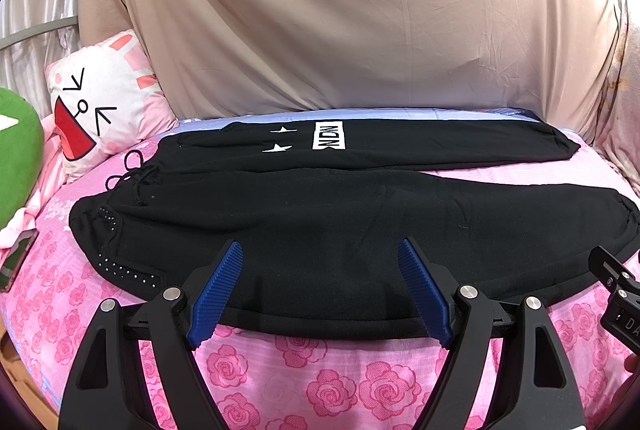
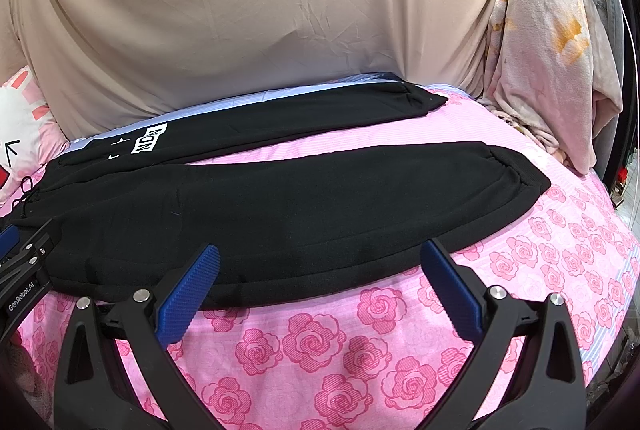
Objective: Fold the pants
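Observation:
Black pants (image 1: 320, 213) lie spread flat on the pink rose bedsheet (image 1: 304, 370), waistband at the left, both legs running to the right. The far leg carries a white printed label (image 1: 329, 135). My left gripper (image 1: 320, 250) stands open over the near leg's front edge, its blue pads wide apart with nothing pinched. In the right wrist view the same pants (image 2: 304, 197) stretch across, cuffs at the right. My right gripper (image 2: 320, 254) is open too, hovering at the near leg's lower hem. Each gripper shows at the edge of the other's view.
A white cartoon pillow (image 1: 100, 101) and a green plush (image 1: 18, 149) sit at the left. A beige sheet (image 1: 340, 9) hangs behind the bed. A pale floral blanket (image 2: 540, 49) is draped at the right. A phone (image 1: 16, 262) lies at the left bed edge.

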Demonstrator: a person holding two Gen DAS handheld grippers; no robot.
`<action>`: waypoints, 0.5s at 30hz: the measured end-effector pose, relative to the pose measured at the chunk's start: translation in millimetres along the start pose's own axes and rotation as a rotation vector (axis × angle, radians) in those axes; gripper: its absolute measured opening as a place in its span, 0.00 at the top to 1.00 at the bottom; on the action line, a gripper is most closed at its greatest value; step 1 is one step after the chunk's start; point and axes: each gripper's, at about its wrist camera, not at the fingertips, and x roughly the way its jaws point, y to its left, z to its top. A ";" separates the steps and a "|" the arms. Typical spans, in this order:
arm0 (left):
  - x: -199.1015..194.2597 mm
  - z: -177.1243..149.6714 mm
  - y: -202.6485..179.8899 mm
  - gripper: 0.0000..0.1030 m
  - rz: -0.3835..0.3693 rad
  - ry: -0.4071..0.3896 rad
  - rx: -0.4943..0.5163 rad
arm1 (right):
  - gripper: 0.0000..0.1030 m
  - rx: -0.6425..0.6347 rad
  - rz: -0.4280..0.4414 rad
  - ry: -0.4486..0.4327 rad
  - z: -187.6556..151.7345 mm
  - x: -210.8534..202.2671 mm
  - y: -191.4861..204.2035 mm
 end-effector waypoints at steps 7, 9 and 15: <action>-1.0 16.0 47.1 0.24 -0.149 0.068 -0.113 | 0.04 0.004 -0.002 0.022 32.2 17.9 -32.0; 3.6 37.9 76.6 0.24 -0.130 0.073 -0.130 | 0.04 -0.014 -0.034 -0.007 49.7 26.8 -42.3; 53.6 106.6 156.4 0.24 0.060 0.064 -0.145 | 0.04 -0.040 -0.085 0.025 125.0 96.7 -98.5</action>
